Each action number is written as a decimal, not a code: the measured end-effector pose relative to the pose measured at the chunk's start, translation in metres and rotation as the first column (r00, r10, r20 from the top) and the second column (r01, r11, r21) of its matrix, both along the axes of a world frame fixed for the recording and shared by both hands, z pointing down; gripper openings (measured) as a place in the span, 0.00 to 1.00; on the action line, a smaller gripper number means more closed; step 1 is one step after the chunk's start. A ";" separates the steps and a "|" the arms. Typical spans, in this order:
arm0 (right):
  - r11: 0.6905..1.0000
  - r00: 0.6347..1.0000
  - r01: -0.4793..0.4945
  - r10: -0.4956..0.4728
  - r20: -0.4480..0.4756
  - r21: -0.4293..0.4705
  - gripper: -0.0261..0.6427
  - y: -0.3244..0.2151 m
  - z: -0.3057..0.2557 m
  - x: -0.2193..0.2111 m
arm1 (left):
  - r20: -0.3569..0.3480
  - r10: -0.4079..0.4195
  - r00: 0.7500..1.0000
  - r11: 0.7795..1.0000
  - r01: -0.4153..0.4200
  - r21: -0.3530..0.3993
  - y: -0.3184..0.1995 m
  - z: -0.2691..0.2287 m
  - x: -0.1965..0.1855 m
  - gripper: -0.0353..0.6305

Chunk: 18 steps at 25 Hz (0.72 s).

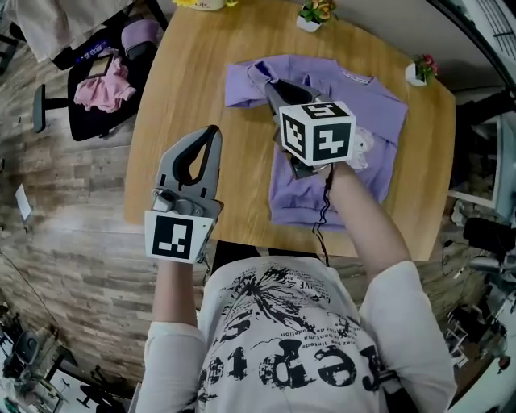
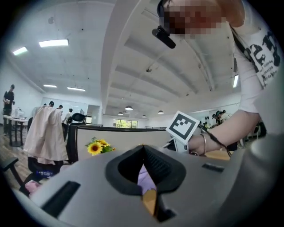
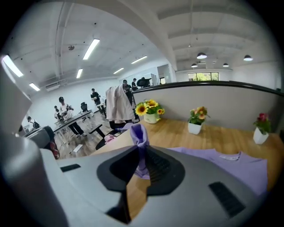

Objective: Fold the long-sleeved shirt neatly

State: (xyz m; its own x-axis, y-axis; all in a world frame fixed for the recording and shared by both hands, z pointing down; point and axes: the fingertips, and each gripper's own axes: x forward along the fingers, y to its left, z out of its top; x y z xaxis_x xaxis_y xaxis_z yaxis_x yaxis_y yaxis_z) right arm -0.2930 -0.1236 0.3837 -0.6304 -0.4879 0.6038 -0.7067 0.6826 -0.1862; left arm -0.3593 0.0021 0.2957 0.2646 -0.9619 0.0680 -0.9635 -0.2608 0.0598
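A purple long-sleeved shirt (image 1: 367,105) lies on the round wooden table (image 1: 181,77), its collar toward the far edge. My right gripper (image 1: 264,84) hovers over the shirt's left part and is shut on a bunched piece of purple sleeve (image 3: 139,133), which sticks up past the jaw tips in the right gripper view. The rest of the shirt (image 3: 235,165) lies flat below it. My left gripper (image 1: 213,132) is held above the table's left front, apart from the cloth, jaws shut and empty. In the left gripper view its closed tips (image 2: 143,150) point level toward the right gripper's marker cube (image 2: 182,126).
Two small potted plants (image 1: 313,11) (image 1: 420,70) and a sunflower vase (image 3: 149,109) stand along the table's far edge. An office chair (image 1: 101,89) with pink clothes stands on the wooden floor to the left. A partition wall runs behind the table.
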 end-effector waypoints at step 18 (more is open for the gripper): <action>0.960 0.962 -0.269 0.265 0.061 0.075 0.11 -0.085 -0.038 0.248 | -0.008 0.225 0.974 0.974 -0.225 0.007 -0.085 -0.008 0.189 0.06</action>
State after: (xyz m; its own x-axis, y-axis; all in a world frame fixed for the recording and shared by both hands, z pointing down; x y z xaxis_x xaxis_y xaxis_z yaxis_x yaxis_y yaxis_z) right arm -0.0455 -0.2089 0.3455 -0.4985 -0.6891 0.5260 -0.8566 0.4846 -0.1769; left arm -0.1703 -0.0832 0.2880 0.4750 -0.8780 0.0596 -0.8795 -0.4714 0.0658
